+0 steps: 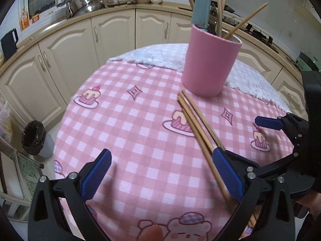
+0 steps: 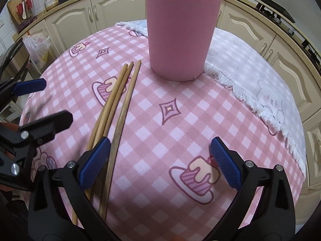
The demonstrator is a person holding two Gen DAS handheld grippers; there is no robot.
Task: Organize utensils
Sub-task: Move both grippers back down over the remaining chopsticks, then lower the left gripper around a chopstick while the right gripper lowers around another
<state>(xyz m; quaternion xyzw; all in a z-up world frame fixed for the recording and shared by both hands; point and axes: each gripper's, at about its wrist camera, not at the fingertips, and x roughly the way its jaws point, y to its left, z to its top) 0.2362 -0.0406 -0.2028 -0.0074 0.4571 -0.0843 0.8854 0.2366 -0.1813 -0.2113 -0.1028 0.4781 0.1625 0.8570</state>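
No legible writing is visible. Three loose chopsticks lie on the checked bench, long axes running toward the pink holder, tips just short of its base. Left tongs and right tongs are both released, grasping nothing. The holder contains further chopsticks and a blue-handled utensil.

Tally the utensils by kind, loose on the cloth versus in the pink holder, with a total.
Chopsticks loose on the cloth: 3
Chopsticks visible in the pink holder: at least 4
Blue-handled utensil in the holder: 1
Total: at least 8
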